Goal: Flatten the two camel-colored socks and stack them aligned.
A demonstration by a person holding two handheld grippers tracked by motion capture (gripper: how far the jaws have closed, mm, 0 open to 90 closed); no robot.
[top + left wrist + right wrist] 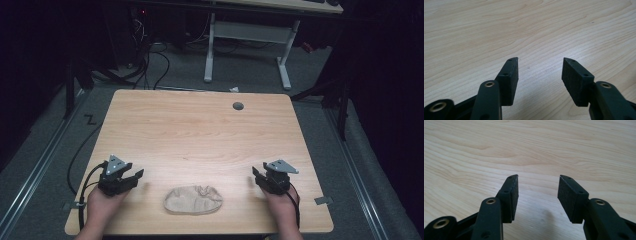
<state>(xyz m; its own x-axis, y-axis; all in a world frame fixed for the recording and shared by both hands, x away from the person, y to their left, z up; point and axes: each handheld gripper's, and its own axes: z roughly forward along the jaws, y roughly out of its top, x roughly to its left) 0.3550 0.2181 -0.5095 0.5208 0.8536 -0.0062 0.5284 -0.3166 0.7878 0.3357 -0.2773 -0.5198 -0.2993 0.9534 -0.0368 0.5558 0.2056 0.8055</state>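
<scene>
A crumpled beige cloth (pixel 193 200), perhaps a small bag or sock lying flat, lay on the wooden surface (pixel 200 135) near its front edge, about midway between the two grippers and apart from both. The left gripper (pixel 131 176), held in the person's left hand (pixel 104 202), sat to the cloth's left with its fingers (pixel 509 80) pointing forward and toward the middle. The right gripper (pixel 257 176), held in the right hand (pixel 282 205), sat to the cloth's right at about the same depth, near the surface's right edge.

In the left gripper view the two black fingers stood well apart with bare wood grain between them and nothing held. The right gripper view showed the same: fingers (pixel 510 197) spread wide, empty, just above the surface, casting a faint shadow.

A round grey grommet (pixel 238 106) sat near the far edge of the surface. Beyond it stood a white-legged desk (pixel 250 45) on grey carpet. No readable writing or label appeared on the cloth, the grippers or the surface.
</scene>
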